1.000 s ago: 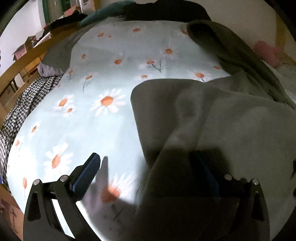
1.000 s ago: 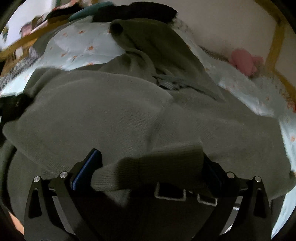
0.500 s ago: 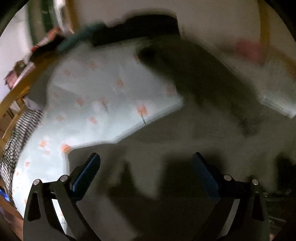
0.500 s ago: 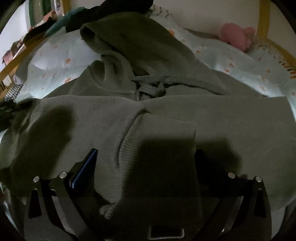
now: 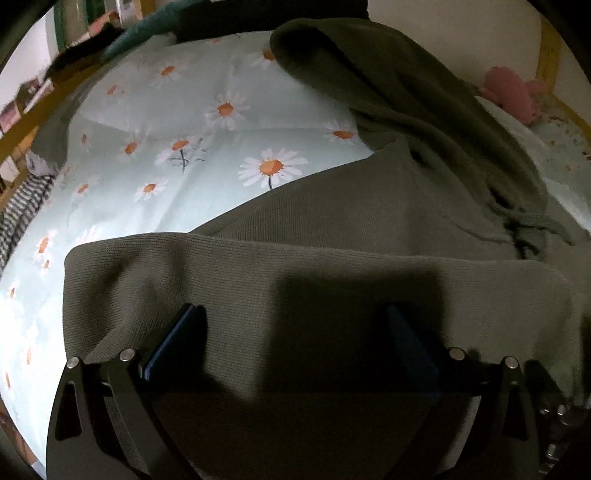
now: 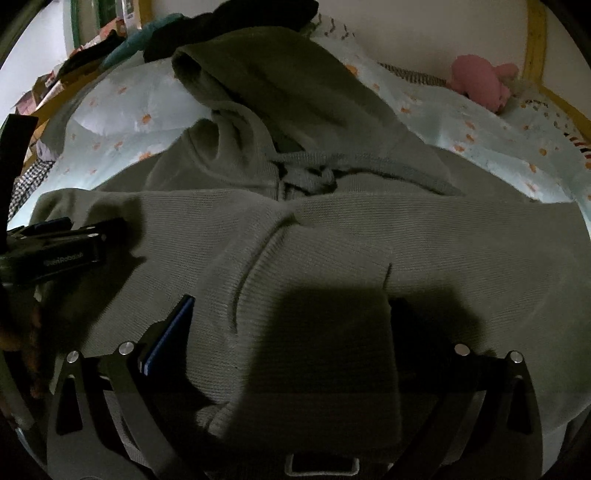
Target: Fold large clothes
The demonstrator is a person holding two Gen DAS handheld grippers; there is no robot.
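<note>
An olive-green hoodie (image 5: 332, 229) lies on the daisy-print bed sheet (image 5: 177, 140), its hood (image 6: 280, 96) toward the far end and its drawstrings (image 6: 310, 173) knotted at the neck. A sleeve lies folded across the body, its ribbed cuff (image 6: 317, 332) near the right gripper. My left gripper (image 5: 295, 339) is open, its jaws wide apart just over the folded sleeve. My right gripper (image 6: 291, 332) is open over the cuff. The left gripper also shows in the right wrist view (image 6: 62, 247), at the left edge over the fabric.
A pink plush toy (image 6: 480, 81) lies at the far right by the yellow bed rail (image 6: 533, 44). Dark and teal clothes (image 6: 155, 33) are piled at the head of the bed. A checked cloth (image 5: 18, 214) hangs at the left edge.
The right gripper has let go of the cuff, which now lies flat on the hoodie. The left gripper has moved right, from beside the hoodie's edge to over the folded sleeve.
</note>
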